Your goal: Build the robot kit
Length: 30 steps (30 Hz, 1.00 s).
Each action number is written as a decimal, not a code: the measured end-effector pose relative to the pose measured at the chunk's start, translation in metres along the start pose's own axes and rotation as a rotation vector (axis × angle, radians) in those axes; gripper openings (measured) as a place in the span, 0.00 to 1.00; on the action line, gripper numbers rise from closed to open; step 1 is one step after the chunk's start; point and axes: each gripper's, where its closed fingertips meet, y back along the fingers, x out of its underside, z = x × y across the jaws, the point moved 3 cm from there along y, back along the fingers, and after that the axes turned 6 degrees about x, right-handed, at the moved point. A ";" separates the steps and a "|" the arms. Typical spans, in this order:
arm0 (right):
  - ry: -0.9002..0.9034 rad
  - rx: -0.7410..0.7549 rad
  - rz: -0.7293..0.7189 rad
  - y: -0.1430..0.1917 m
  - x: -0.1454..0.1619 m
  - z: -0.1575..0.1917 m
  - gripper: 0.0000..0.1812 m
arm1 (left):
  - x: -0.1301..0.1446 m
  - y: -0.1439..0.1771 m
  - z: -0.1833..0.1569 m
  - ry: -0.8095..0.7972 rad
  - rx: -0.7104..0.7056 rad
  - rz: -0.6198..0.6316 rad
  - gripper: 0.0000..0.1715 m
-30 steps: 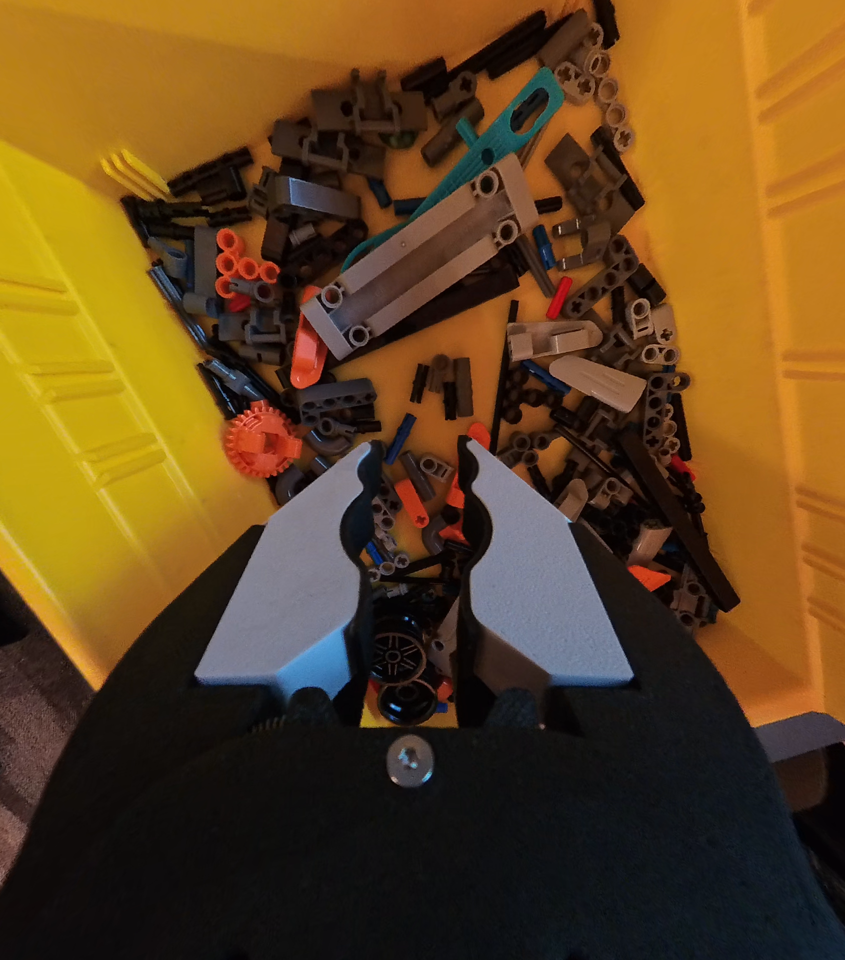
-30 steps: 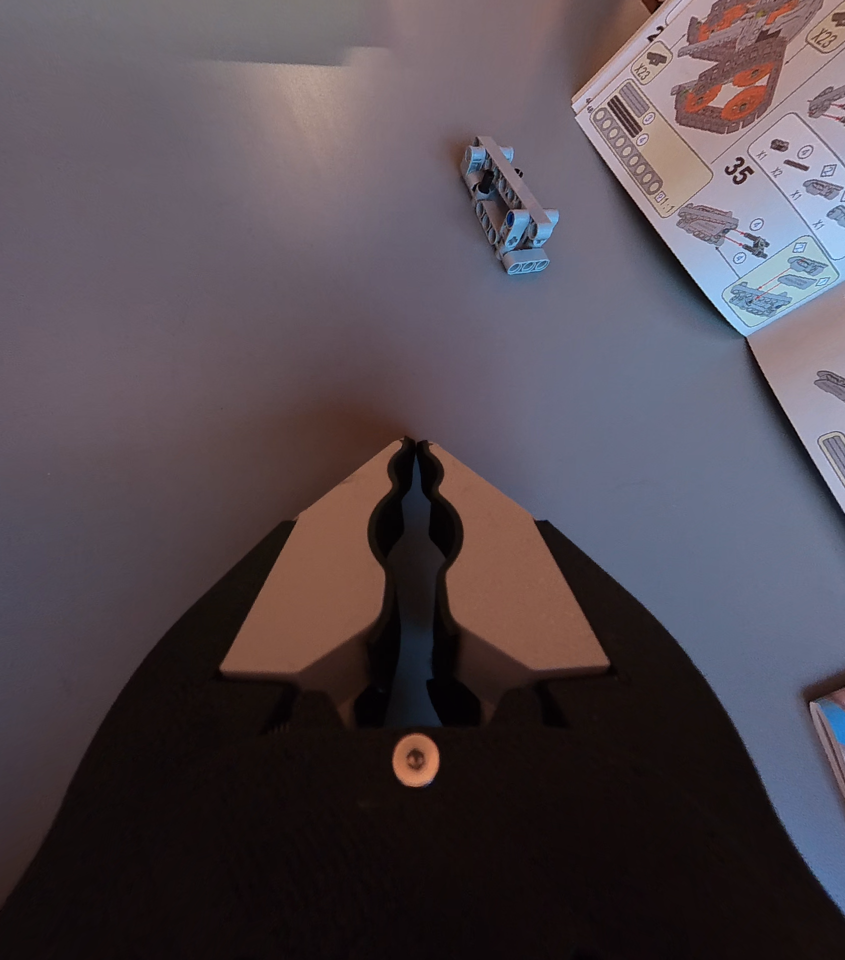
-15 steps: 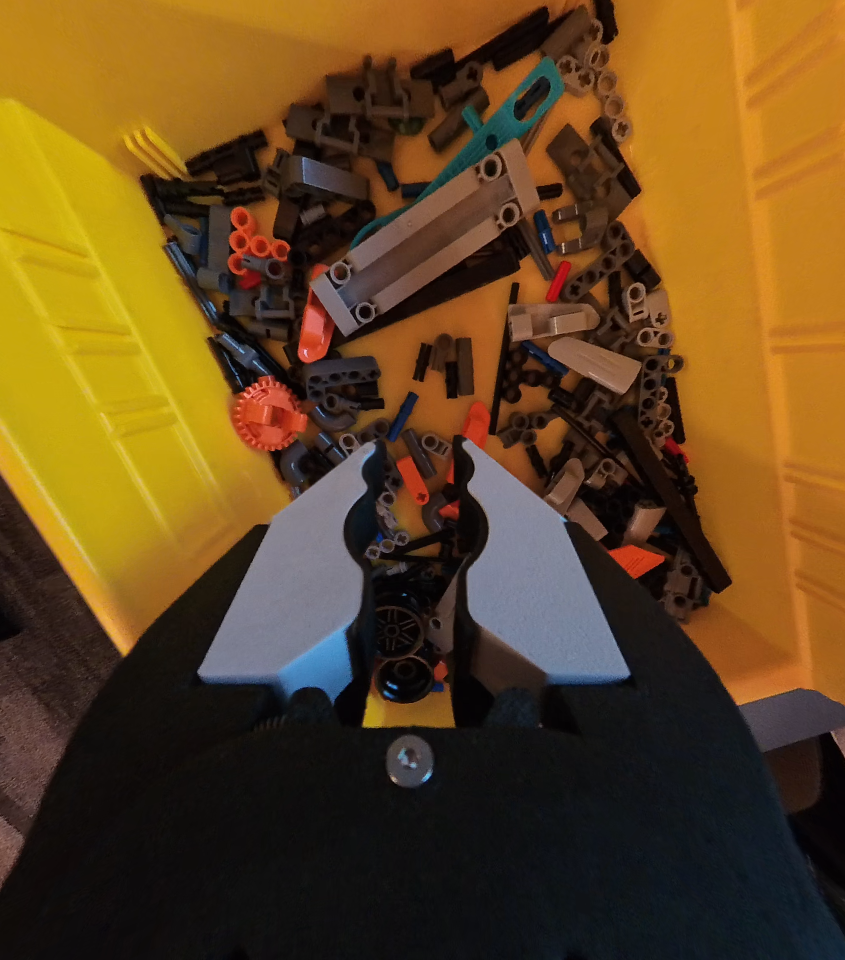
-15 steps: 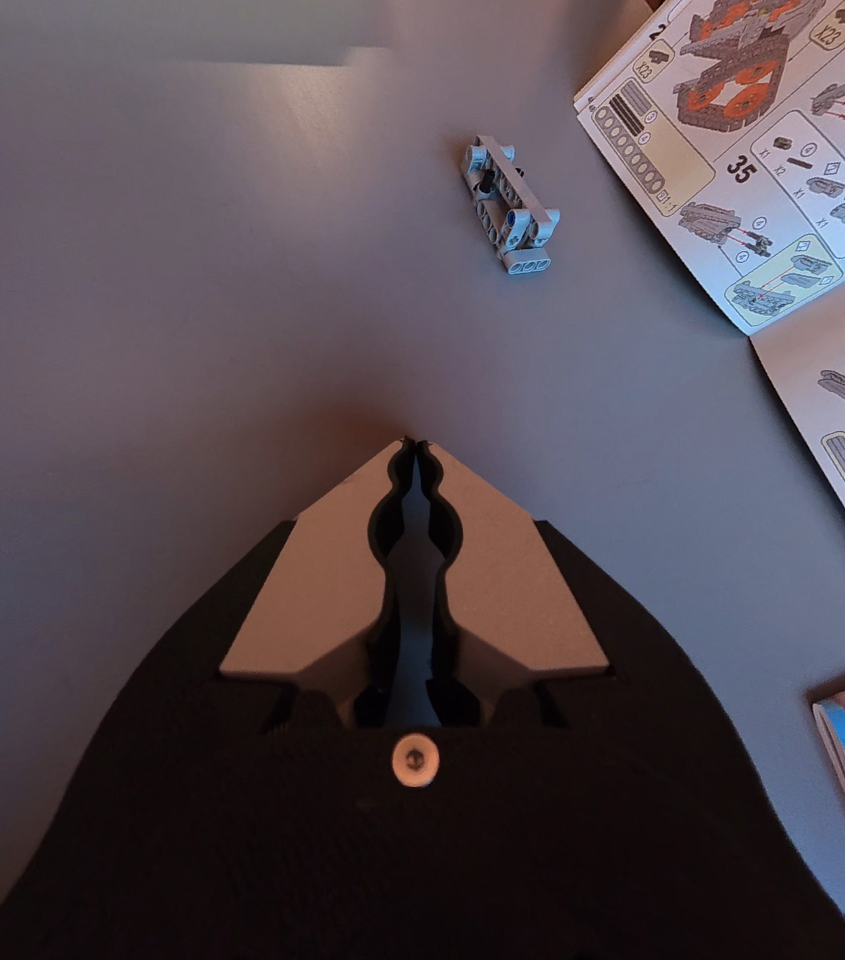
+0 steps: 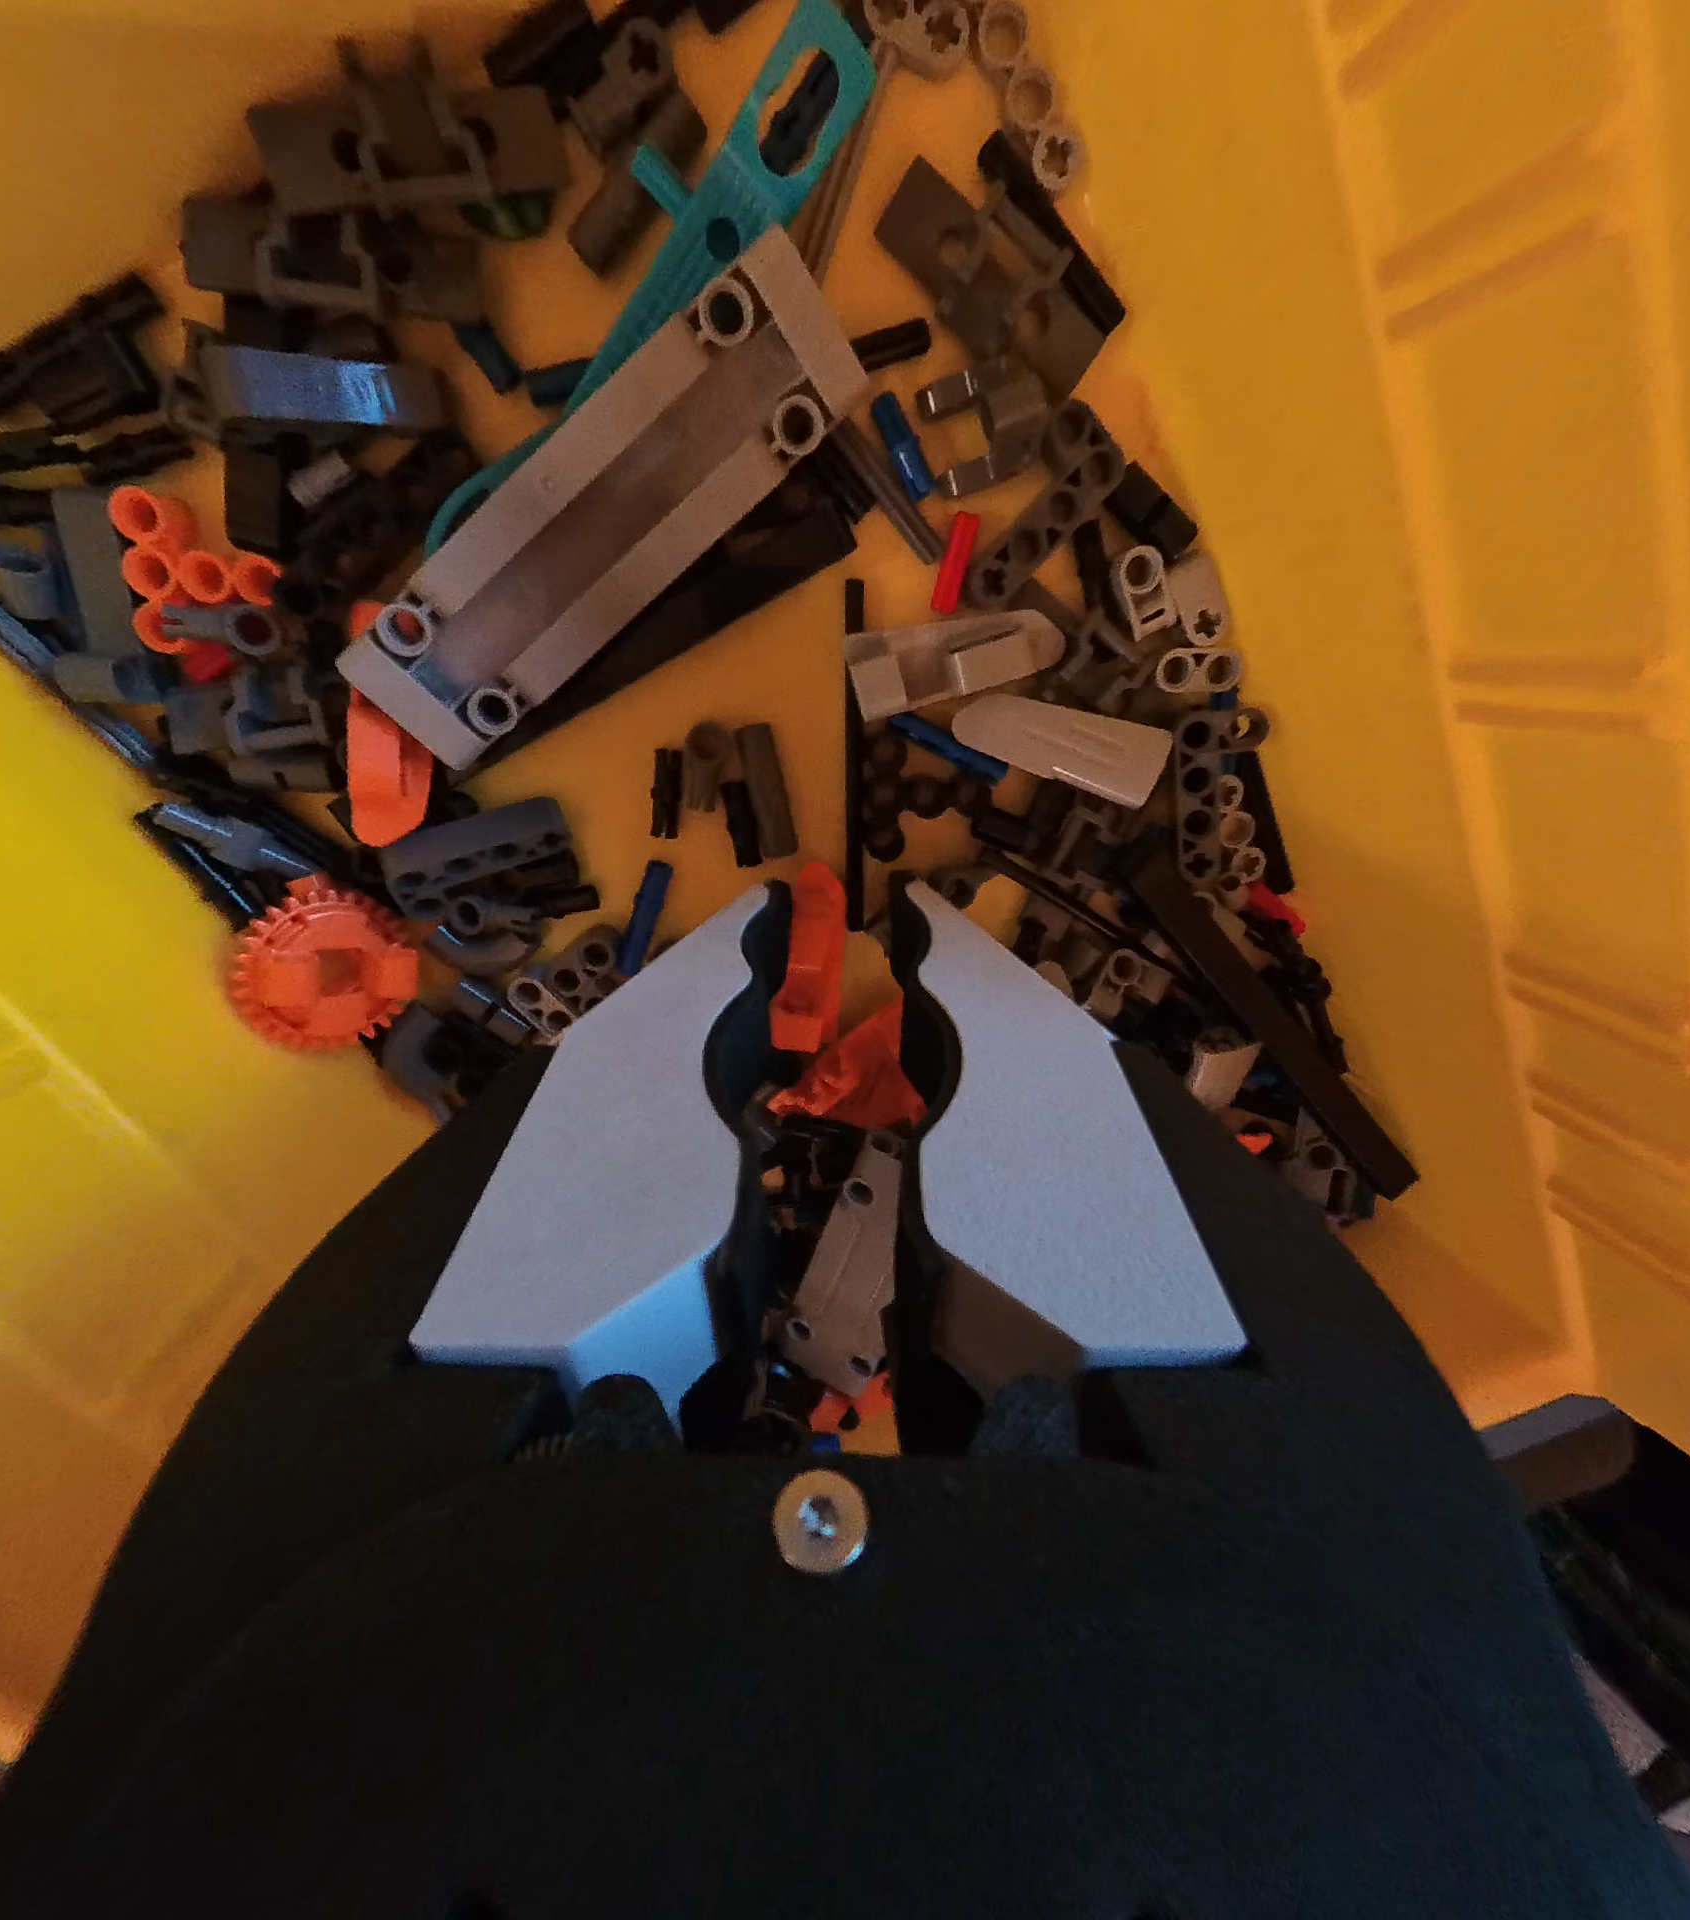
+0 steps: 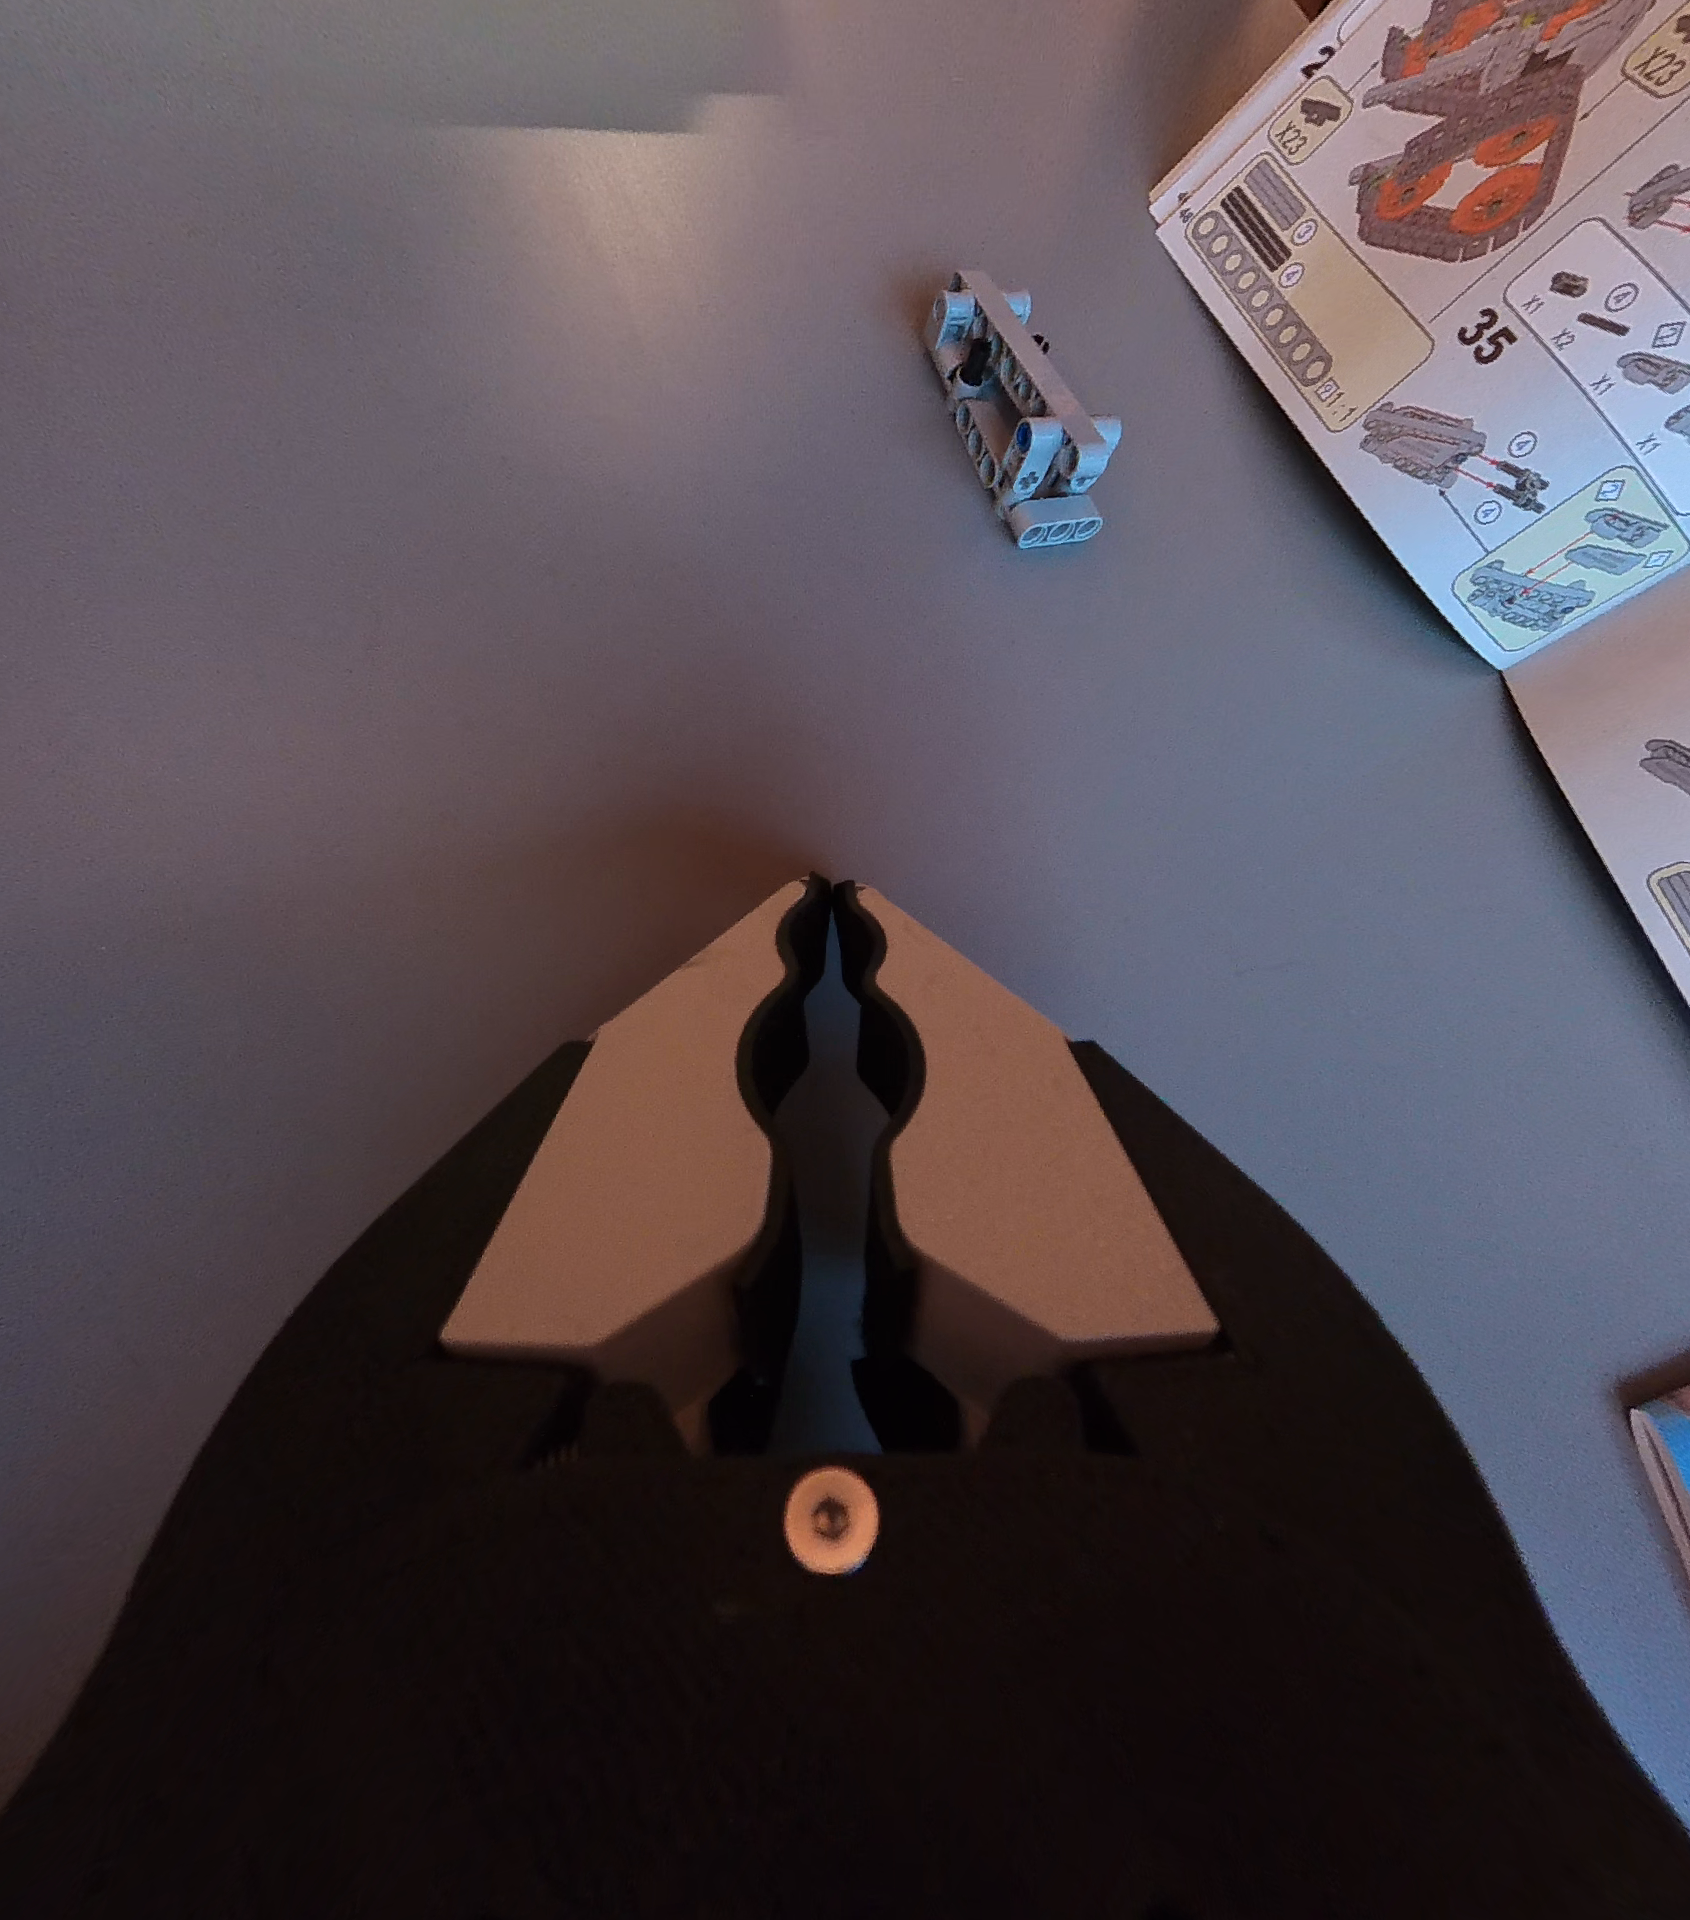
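Reaching into a yellow bin of loose building parts, the left claw is shown part open, its 2 tips astride a small orange piece that is not seen to be gripped. For a clean pick, the tips would best be centred on that 1 piece and closed only once neighbouring parts are clear of the gap. An orange gear lies to the left, a long grey beam farther in. The right claw is held nearly closed and empty above the grey desk, well apart from a grey assembly and an open booklet. Parts under the left claw are hidden; the heap's dark pieces cannot be told apart; the booklet is cut off.
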 end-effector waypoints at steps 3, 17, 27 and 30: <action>-0.014 -0.005 0.003 0.000 0.000 -0.001 0.01 | -0.002 -0.001 0.000 -0.020 -0.005 0.000 0.10; 0.005 0.001 -0.001 0.000 0.000 0.000 0.01 | -0.004 -0.007 0.000 -0.083 -0.076 0.090 0.03; 0.008 -0.003 -0.003 0.001 0.000 0.001 0.01 | -0.008 0.015 -0.001 0.005 0.014 -0.029 0.00; 0.003 -0.009 -0.002 0.000 0.000 0.001 0.01 | -0.010 0.027 -0.012 0.084 0.186 -0.128 0.00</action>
